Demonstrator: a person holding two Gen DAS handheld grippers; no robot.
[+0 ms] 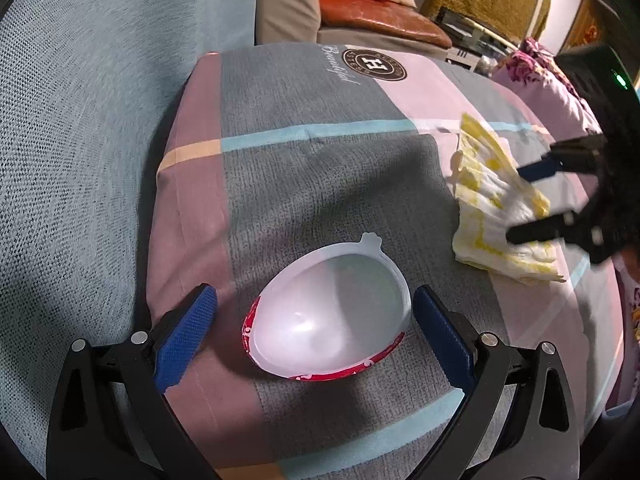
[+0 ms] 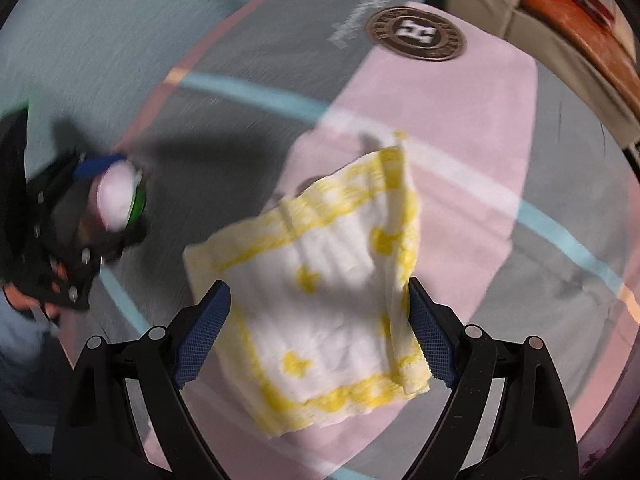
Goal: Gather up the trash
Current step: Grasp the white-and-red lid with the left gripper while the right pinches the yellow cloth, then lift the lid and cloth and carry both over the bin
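Note:
A white plastic cup with a red printed rim (image 1: pixel 328 312) lies on its side on a patchwork pillow (image 1: pixel 304 184). My left gripper (image 1: pixel 316 332) is open with its blue pads on either side of the cup, not closed on it. A crumpled white and yellow napkin (image 2: pixel 320 284) lies on the pink part of the pillow; it also shows in the left wrist view (image 1: pixel 496 204). My right gripper (image 2: pixel 320 332) is open and straddles the napkin. The right wrist view is blurred; the cup (image 2: pixel 116 196) and the left gripper (image 2: pixel 80 220) show at its left.
The pillow lies on a teal woven sofa (image 1: pixel 80 140). A beige seat with an orange cushion (image 1: pixel 376 16) and red packets stands behind. A floral cloth (image 1: pixel 540 68) lies at the right edge.

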